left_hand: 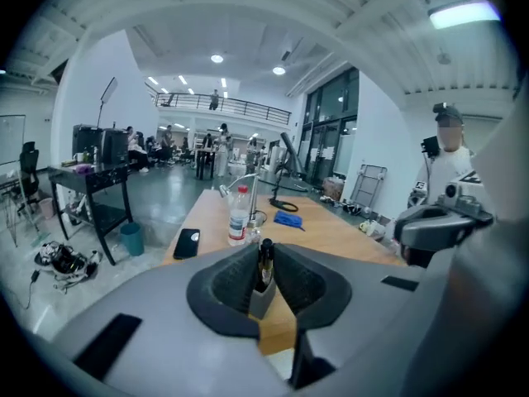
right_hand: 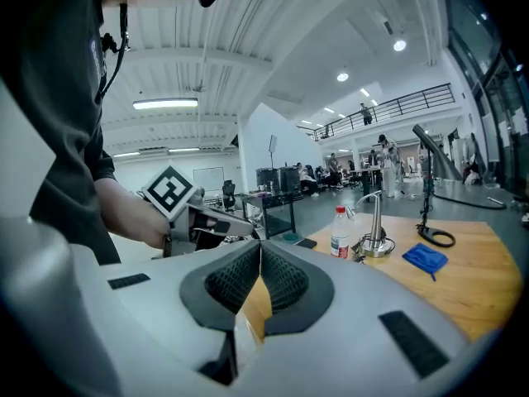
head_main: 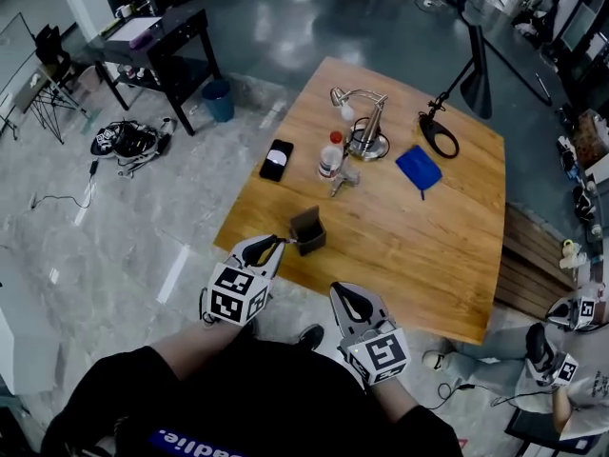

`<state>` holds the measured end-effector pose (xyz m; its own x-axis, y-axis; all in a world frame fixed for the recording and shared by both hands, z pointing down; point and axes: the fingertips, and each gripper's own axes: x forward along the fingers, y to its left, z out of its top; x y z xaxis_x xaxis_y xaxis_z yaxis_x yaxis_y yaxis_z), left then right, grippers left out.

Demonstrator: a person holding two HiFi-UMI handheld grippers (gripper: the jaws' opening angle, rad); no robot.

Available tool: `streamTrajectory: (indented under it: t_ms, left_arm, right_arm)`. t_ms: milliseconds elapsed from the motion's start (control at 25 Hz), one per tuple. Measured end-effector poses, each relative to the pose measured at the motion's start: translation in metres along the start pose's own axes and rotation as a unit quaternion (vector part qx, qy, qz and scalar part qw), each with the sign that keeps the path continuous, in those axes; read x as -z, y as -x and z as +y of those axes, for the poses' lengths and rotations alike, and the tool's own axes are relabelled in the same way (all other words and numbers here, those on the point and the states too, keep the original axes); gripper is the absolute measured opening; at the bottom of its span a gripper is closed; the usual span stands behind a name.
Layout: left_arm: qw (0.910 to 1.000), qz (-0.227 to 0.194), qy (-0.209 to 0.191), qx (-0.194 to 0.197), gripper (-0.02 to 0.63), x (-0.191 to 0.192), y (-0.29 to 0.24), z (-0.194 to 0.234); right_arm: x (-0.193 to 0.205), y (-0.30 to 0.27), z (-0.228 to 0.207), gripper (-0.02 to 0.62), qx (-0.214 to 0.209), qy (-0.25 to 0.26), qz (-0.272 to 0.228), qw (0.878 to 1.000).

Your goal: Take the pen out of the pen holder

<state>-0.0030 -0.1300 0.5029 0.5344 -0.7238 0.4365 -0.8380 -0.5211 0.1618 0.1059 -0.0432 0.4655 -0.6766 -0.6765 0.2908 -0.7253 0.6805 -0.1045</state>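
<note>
A dark square pen holder (head_main: 308, 229) stands near the front edge of the wooden table (head_main: 428, 246). My left gripper (head_main: 279, 243) sits just left of it, shut on a dark pen (left_hand: 265, 261) that stands upright between the pads. In the left gripper view the grey holder (left_hand: 261, 298) shows right below the pen; I cannot tell whether the pen's tip is clear of it. My right gripper (head_main: 348, 299) hovers off the table's front edge, shut, with nothing between its pads (right_hand: 277, 275). The right gripper view also catches the left gripper (right_hand: 216, 222) and the hand that holds it.
Further back on the table are a black phone (head_main: 276, 160), a water bottle (head_main: 329, 155), a silver gooseneck stand (head_main: 366, 129), a blue cloth (head_main: 419, 168) and a black lamp (head_main: 447, 122). A blue bin (head_main: 218, 100) and a black desk (head_main: 157, 50) stand on the floor at left.
</note>
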Motion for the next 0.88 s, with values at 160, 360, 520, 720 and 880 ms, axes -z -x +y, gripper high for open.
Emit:
streamTrajectory:
  t_ms: [160,360,520,720,880]
  left_arm:
    - [0.9959,-0.028,-0.066,0.056,0.063,-0.015,0.053,-0.026]
    - [0.9841,-0.057,-0.125,0.112,0.063,-0.027,0.099,-0.04]
    - [0.9804,-0.061,-0.128,0.137,0.063,-0.023,0.11,-0.04]
    - [0.9778,-0.067,-0.131,0.149,0.063,-0.022,0.119,-0.04]
    - [0.9774,-0.069,-0.13,0.152,0.063,-0.021,0.126,-0.04]
  right_arm:
    - [-0.014,-0.002,0.021,0.006,0.019,0.008,-0.021,1.0]
    - [-0.027,-0.01,0.054,0.006,0.04,0.001,-0.026,0.999]
    - [-0.038,-0.018,0.077,0.006,0.037,0.025,-0.046,0.998]
    - [-0.045,-0.018,0.094,0.005,0.043,0.04,-0.053,0.997]
    - [-0.048,-0.015,0.101,0.006,0.046,0.045,-0.057,0.996]
